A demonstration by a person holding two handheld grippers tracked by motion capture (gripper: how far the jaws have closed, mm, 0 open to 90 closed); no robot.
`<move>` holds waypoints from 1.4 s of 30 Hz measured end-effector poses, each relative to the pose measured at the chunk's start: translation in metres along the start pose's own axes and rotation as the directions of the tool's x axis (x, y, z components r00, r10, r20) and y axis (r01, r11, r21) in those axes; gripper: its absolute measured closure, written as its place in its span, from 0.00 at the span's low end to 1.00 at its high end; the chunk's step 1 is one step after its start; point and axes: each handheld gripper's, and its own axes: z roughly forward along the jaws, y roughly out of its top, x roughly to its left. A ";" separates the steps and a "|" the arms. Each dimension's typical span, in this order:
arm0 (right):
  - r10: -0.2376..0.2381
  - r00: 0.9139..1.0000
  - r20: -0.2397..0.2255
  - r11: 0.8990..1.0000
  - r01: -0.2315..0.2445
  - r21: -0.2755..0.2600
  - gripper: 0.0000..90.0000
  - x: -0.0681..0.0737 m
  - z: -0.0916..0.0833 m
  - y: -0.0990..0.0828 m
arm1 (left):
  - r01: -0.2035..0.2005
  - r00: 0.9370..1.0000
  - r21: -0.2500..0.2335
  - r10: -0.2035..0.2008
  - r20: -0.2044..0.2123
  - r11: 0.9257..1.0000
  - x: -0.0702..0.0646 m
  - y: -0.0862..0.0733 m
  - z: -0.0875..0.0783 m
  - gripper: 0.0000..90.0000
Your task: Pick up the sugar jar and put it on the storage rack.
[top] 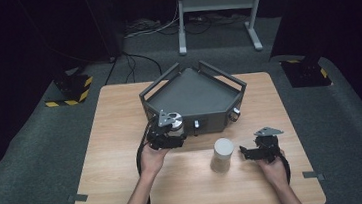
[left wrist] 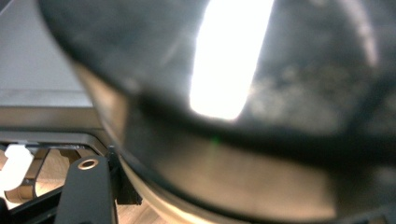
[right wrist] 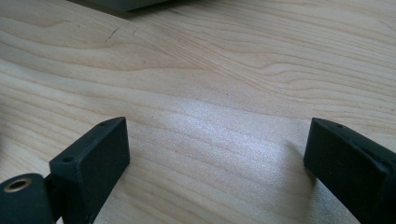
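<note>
The person's left claw (top: 171, 129) is clamped on a small round, silvery lid-like object (top: 173, 119), holding it in the air just in front of the dark grey tray (top: 193, 93) that sits at the far middle of the table (top: 127, 187). In the left gripper view that round thing (left wrist: 243, 116) sits so close to the lens that it is a dark, blurred disc with a bright glare stripe across it; one black jaw stands at its lower left edge, and the tray's front wall (left wrist: 46, 116) lies beyond. The grip looks edge-on, probably so the piece can be carried flat and set down without tipping.

A pale, upright cylinder (top: 221, 154) stands on the table between the two hands, near the front of the tray and clear of both claws. If the round piece is its cap, standing it there would keep it within easy reach of either hand, though I cannot be sure the two belong together.

The right claw (top: 246, 152) rests low beside the cylinder, not touching it. In the right gripper view its jaws stand wide apart over bare wood (right wrist: 210, 116) with nothing between them, as if waiting to steady or pick up the cylinder.
</note>
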 end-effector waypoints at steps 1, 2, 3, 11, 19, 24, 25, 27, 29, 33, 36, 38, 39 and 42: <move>-0.002 1.000 0.000 1.000 0.002 0.000 0.07 0.000 0.000 0.000 | 0.003 1.000 -0.001 -0.003 0.001 1.000 0.001 0.002 -0.001 0.35; 0.000 1.000 0.000 1.000 0.000 0.000 0.07 0.000 0.000 0.000 | 0.008 1.000 -0.002 -0.008 0.001 1.000 0.002 0.004 -0.001 0.35; 0.000 1.000 0.000 1.000 0.000 0.000 0.07 0.000 0.000 0.000 | 0.008 1.000 -0.002 -0.008 0.001 1.000 0.002 0.004 -0.001 0.35; 0.000 1.000 0.000 1.000 0.000 0.000 0.07 0.000 0.000 0.000 | 0.068 0.998 -0.061 -0.068 -0.007 0.996 -0.002 0.010 -0.002 0.35; -0.001 1.000 0.000 1.000 0.001 0.000 0.07 0.000 0.000 0.000 | 0.099 0.994 -0.118 -0.103 -0.025 0.988 -0.003 0.015 -0.002 0.35; -0.001 1.000 -0.001 1.000 0.001 -0.001 0.07 0.000 0.000 0.000 | 0.103 0.994 -0.111 -0.106 -0.021 0.989 0.005 0.025 -0.002 0.35; -0.002 1.000 -0.001 1.000 0.002 -0.001 0.07 -0.001 0.000 0.000 | 0.030 0.999 -0.031 -0.031 -0.016 0.999 0.013 0.038 -0.009 0.35; 0.000 1.000 -0.002 1.000 0.000 -0.002 0.07 -0.001 0.000 0.000 | 0.070 0.997 -0.077 -0.072 -0.030 0.995 0.009 0.033 -0.005 0.35; 0.001 1.000 -0.002 1.000 -0.001 -0.002 0.07 -0.001 0.000 0.000 | 0.202 0.977 -0.220 -0.213 -0.027 0.954 -0.007 0.018 0.007 0.35; 0.000 1.000 -0.003 1.000 0.000 -0.001 0.07 -0.001 0.000 0.000 | 0.071 0.997 -0.089 -0.074 -0.032 0.994 0.009 0.039 -0.007 0.35; 0.000 1.000 -0.004 1.000 0.000 -0.002 0.07 -0.001 0.000 0.000 | 0.039 0.999 -0.036 -0.040 -0.025 0.999 0.017 0.051 -0.010 0.35; 0.000 1.000 -0.004 1.000 0.000 -0.002 0.07 -0.001 0.000 0.000 | 0.043 0.999 -0.038 -0.044 -0.027 0.998 0.018 0.054 -0.008 0.35; 0.000 1.000 -0.004 1.000 0.000 -0.002 0.07 -0.001 0.000 0.000 | 0.043 0.999 -0.038 -0.044 -0.027 0.998 0.018 0.054 -0.008 0.35; -0.003 1.000 -0.003 1.000 0.003 -0.001 0.07 -0.001 0.000 0.000 | 0.231 0.966 -0.268 -0.253 -0.047 0.935 -0.007 0.032 0.021 0.35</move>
